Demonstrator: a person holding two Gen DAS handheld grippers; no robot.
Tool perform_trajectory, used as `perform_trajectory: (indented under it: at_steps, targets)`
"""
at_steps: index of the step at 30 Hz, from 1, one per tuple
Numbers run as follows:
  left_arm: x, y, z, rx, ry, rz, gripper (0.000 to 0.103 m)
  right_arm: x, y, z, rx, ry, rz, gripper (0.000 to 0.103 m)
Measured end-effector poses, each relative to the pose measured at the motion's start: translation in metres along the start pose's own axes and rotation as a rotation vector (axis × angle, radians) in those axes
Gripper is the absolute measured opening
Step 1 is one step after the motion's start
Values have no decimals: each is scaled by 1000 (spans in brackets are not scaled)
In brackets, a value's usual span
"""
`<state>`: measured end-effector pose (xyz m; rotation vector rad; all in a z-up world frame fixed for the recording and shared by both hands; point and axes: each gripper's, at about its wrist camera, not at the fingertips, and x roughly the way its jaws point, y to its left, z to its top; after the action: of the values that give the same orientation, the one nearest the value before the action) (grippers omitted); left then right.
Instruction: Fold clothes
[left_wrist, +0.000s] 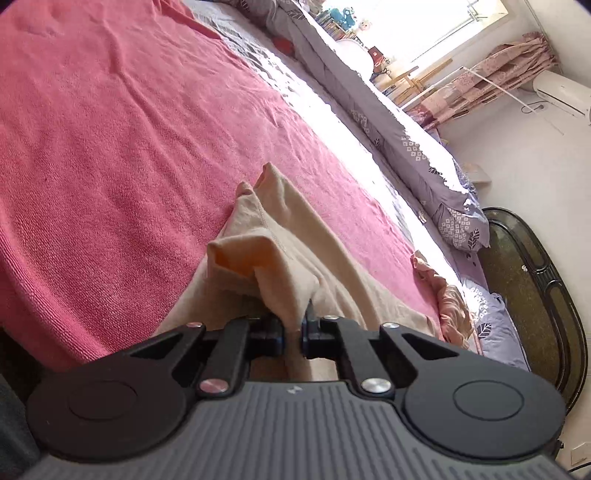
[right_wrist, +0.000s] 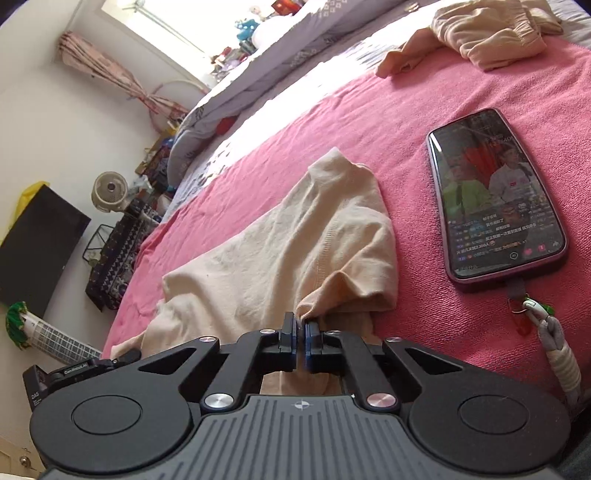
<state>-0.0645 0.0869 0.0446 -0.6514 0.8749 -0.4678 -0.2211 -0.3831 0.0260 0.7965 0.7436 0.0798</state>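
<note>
Tongs first: my left gripper (left_wrist: 293, 332) pinches a bunched fold of the cream garment (left_wrist: 280, 258), its jaws pressed onto the cloth. My right gripper (right_wrist: 300, 332) nips another edge of the same garment (right_wrist: 295, 236), jaws nearly touching. The garment lies rumpled on the pink blanket (right_wrist: 424, 92) covering the bed. Just beside it, to its right in my right view, a phone (right_wrist: 495, 195) lies face up, screen lit. Farther off, more cream clothes (right_wrist: 491, 33) lie heaped near the blanket's edge.
</note>
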Motion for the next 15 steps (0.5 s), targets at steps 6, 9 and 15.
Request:
perform_trajectory:
  at_steps: [6, 9, 15]
  targets:
    - [-28, 9, 3, 23, -12, 28, 2, -28, 0, -3, -2, 27, 3, 6]
    - [-37, 26, -5, 5, 22, 88, 2, -24, -14, -10, 10, 65, -65, 6]
    - [-33, 35, -14, 5, 64, 170, 3, -12, -6, -26, -96, 175, -120, 6]
